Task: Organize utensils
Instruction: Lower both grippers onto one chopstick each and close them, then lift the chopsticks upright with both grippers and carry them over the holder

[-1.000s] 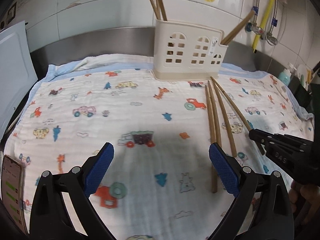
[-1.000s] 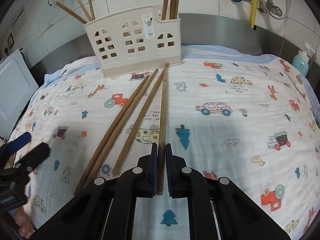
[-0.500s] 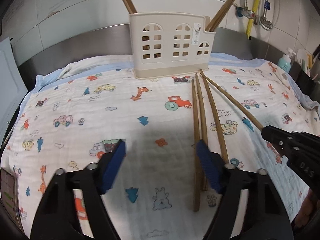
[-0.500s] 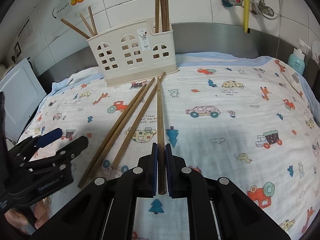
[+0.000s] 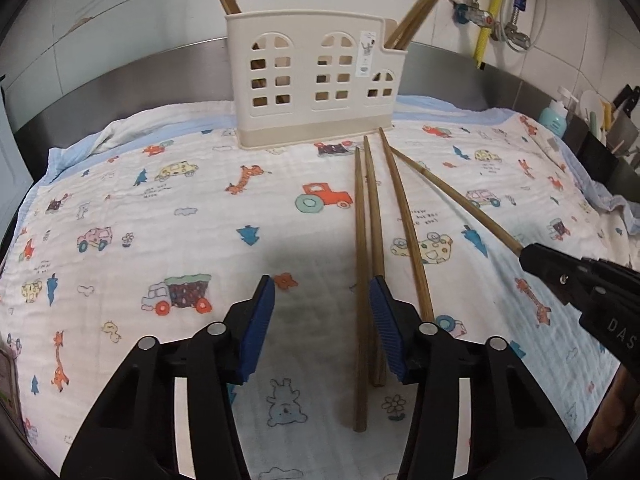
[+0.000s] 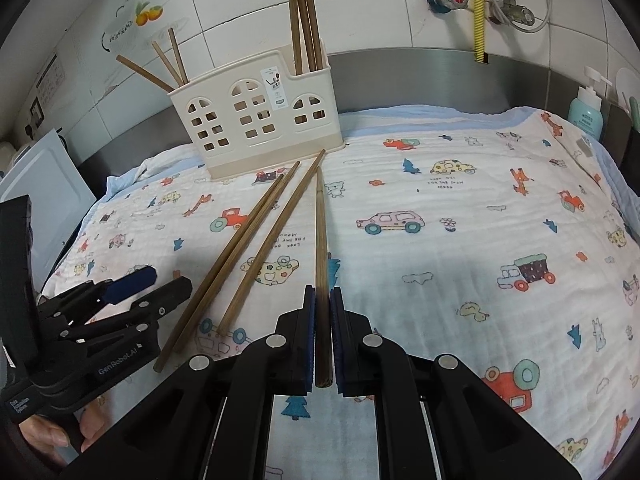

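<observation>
A cream utensil holder [image 5: 316,80] [image 6: 256,120] with window cut-outs stands at the back of the cloth, with several chopsticks upright in it. Three brown chopsticks [image 5: 362,248] [image 6: 240,248] lie loose on the cloth in front of it. My right gripper [image 6: 322,300] is shut on a fourth chopstick [image 6: 320,240] [image 5: 456,196], lifted slightly off the cloth and pointing at the holder. My left gripper [image 5: 322,292] is open, low over the cloth, its right finger [image 5: 386,332] beside the leftmost loose chopsticks. The left gripper also shows in the right wrist view [image 6: 148,280].
A printed cloth [image 5: 160,208] [image 6: 480,208] covers a steel counter. A teal soap bottle [image 6: 586,110] stands at the right rear. Taps and a yellow hose [image 6: 478,8] hang on the tiled wall. A white board [image 6: 36,192] leans at the left.
My left gripper has moved right and forward toward the loose chopsticks, its fingers narrowing. My right gripper has lifted its chopstick slightly off the cloth.
</observation>
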